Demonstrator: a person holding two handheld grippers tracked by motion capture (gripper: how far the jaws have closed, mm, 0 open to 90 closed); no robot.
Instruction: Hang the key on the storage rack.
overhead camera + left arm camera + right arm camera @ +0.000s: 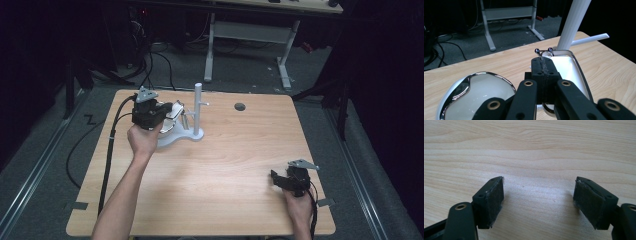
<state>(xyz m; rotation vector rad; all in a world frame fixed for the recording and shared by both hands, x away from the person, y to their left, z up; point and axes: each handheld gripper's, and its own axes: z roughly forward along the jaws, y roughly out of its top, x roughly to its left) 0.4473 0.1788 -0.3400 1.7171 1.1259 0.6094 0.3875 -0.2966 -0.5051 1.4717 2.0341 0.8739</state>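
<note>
A square light-wood table top with a small round dark grommet hole near its far edge stood on a grey carpeted floor. Beyond it stood a second desk on white metal legs joined by a pale crossbar. Black cables snaked over the carpet at the far left. The room around was dark, almost black, with light falling mainly on the wooden top. Metal floor rails ran along both sides.
</note>
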